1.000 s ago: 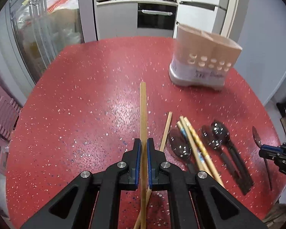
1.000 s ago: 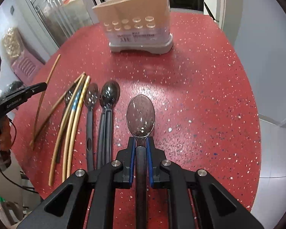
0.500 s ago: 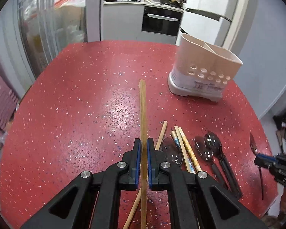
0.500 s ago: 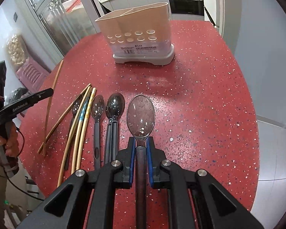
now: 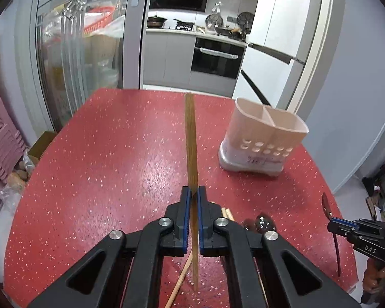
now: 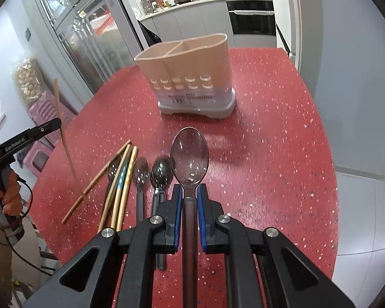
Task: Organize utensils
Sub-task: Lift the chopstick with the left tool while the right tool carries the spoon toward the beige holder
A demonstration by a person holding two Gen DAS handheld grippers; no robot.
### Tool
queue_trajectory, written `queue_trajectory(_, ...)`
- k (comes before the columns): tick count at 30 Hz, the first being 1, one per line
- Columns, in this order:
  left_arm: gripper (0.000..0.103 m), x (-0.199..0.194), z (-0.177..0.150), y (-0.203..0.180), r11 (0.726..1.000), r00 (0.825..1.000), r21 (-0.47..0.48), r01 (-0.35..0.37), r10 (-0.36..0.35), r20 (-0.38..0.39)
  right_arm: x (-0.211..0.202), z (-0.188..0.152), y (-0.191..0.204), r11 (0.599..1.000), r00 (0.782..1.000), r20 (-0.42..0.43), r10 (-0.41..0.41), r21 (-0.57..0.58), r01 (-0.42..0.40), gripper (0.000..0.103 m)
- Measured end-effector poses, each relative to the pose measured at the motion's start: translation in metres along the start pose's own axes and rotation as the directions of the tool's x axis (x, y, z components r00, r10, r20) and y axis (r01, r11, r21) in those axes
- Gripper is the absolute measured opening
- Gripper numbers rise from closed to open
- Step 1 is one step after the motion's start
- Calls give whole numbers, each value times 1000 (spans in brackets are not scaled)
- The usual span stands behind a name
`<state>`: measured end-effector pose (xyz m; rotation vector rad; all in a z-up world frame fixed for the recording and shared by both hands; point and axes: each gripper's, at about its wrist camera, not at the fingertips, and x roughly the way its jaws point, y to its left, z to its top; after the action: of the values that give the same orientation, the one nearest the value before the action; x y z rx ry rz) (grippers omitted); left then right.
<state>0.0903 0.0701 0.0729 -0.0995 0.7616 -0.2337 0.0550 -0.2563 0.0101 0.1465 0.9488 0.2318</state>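
Observation:
My left gripper (image 5: 192,192) is shut on a wooden chopstick (image 5: 191,141), held above the red table (image 5: 102,166) and pointing toward its far side. My right gripper (image 6: 190,191) is shut on the handle of a dark spoon (image 6: 189,154), bowl forward, also lifted off the table. A pink two-compartment utensil holder (image 6: 190,74) stands upright beyond the spoon; in the left wrist view the holder (image 5: 264,138) is at the right. The left gripper (image 6: 56,122) with its chopstick (image 6: 63,133) shows at the left of the right wrist view.
On the table lie another wooden chopstick (image 6: 97,182), a bundle of yellow chopsticks (image 6: 122,187) and three dark spoons (image 6: 161,172). The table's right edge (image 6: 333,179) drops to the floor. Pink stools (image 5: 0,141) and a glass door (image 5: 77,64) stand to the left.
Both grippers have risen with their chopstick and spoon, so the table and the lying utensils look farther below. The holder's open top now shows in both views.

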Motion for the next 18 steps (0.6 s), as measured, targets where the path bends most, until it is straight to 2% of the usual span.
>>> queue_trajectory(7, 24, -4, 7, -6, 1000, 1000, 14, -8, 8, 15, -3, 8, 0, 1000, 1000, 20, 4, 4, -4, 13)
queue_trajectory(10, 24, 12, 2, -6, 996, 995, 22, -92, 92, -34, 0, 7, 0, 1000, 1000, 12, 6, 8, -6, 13)
queue_trajectory(13, 25, 32, -5, 1, 984, 980, 9, -178, 178, -90, 5, 3, -3, 1000, 1000, -5, 14, 20, -14, 13)
queue_trajectory(15, 25, 47, -9, 15, 980, 971, -56, -192, 182, -154, 7, 2, -4, 999, 1000, -13, 23, 30, -23, 13)
queue_trajectory(16, 25, 54, -11, 24, 978, 972, -109, -178, 157, -177, 7, 1, -5, 999, 1000, -15, 27, 33, -27, 13)
queue_trajectory(18, 25, 59, -15, 39, 968, 973, -186, -169, 134, -186, 8, 0, -7, 999, 999, -17, 35, 36, -34, 13)
